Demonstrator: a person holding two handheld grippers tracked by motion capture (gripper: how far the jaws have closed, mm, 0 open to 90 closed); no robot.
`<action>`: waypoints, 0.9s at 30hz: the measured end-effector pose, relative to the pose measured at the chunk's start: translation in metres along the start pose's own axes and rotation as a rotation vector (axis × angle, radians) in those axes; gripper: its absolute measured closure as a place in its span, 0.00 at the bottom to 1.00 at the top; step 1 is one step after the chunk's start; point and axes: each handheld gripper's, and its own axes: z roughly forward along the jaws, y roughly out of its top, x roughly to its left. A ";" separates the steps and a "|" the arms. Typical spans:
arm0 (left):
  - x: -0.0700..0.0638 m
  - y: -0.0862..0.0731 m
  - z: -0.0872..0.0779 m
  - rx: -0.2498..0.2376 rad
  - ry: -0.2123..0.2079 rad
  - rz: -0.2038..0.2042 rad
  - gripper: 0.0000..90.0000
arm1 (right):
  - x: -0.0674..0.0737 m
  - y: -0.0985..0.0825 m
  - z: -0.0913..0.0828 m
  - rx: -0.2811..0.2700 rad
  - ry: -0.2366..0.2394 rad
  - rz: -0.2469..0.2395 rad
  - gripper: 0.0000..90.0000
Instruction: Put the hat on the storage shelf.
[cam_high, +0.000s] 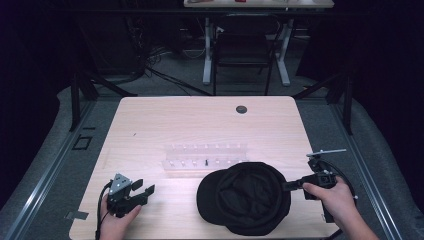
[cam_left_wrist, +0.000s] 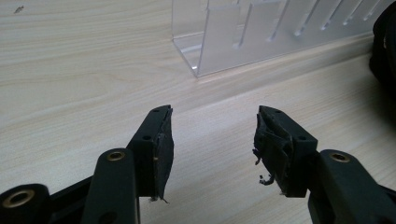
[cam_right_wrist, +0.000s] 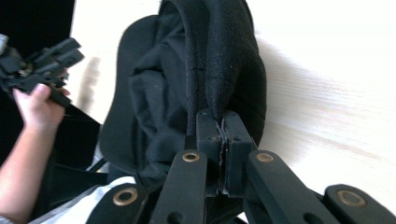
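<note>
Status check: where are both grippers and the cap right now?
Right gripper clamped on rim of black cap. Left gripper open, empty, low over table. Clear rack just beyond cap.

A black cap lies on the pale wood-grain table (rack clear).

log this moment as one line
right gripper: shut on black cap rim | left gripper: open, empty, above table | clear rack: untouched
</note>
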 end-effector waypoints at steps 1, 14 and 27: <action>0.000 0.000 0.000 -0.001 0.000 0.000 0.52 | 0.000 0.000 0.000 0.000 0.000 0.000 0.98; 0.000 0.000 0.000 -0.002 0.001 0.000 0.52 | 0.023 0.005 -0.010 -0.025 0.104 -0.011 0.98; 0.000 0.000 0.000 -0.002 0.001 0.001 0.52 | 0.048 0.010 -0.018 -0.061 0.203 -0.041 0.98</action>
